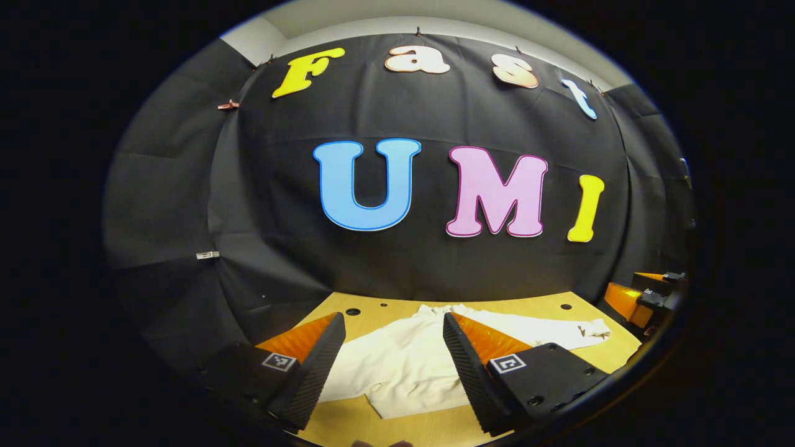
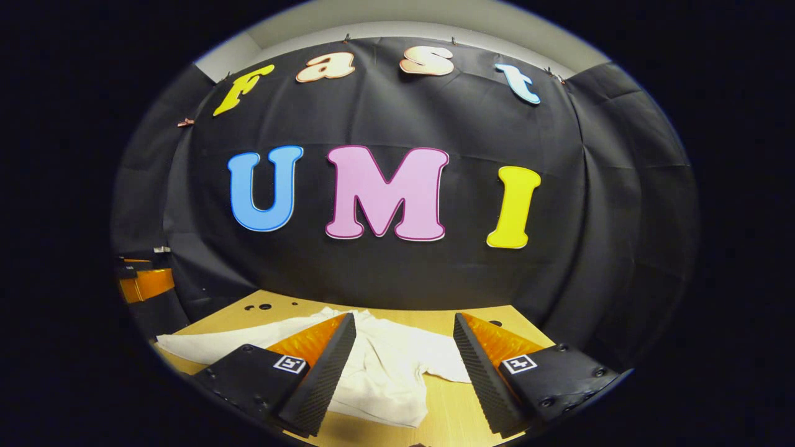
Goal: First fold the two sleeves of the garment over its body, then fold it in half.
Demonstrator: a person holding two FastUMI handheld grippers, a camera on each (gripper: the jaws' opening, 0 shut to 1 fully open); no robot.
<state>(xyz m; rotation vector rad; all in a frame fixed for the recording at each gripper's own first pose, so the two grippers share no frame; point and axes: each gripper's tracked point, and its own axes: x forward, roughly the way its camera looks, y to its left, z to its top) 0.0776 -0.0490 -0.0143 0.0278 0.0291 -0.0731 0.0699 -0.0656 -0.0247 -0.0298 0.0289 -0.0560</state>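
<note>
A white garment [image 1: 404, 363] lies spread on the wooden table [image 1: 546, 307], one sleeve [image 1: 559, 332] stretched toward the right. My left gripper [image 1: 392, 323] hovers above the garment's body, open, with nothing between its fingers. In the right gripper view the same garment [image 2: 385, 366] lies below, a sleeve [image 2: 211, 344] reaching left. My right gripper [image 2: 404, 326] stands open above the cloth and grips nothing. The other gripper [image 1: 643, 298] shows at the right edge of the left gripper view, and at the left edge of the right gripper view [image 2: 143, 279].
The wooden table [image 2: 453, 403] has small holes near its back edge [image 1: 353, 311]. The black cloth wall [image 1: 404, 261] rises directly behind the table. Bare wood shows in front of the garment's hem.
</note>
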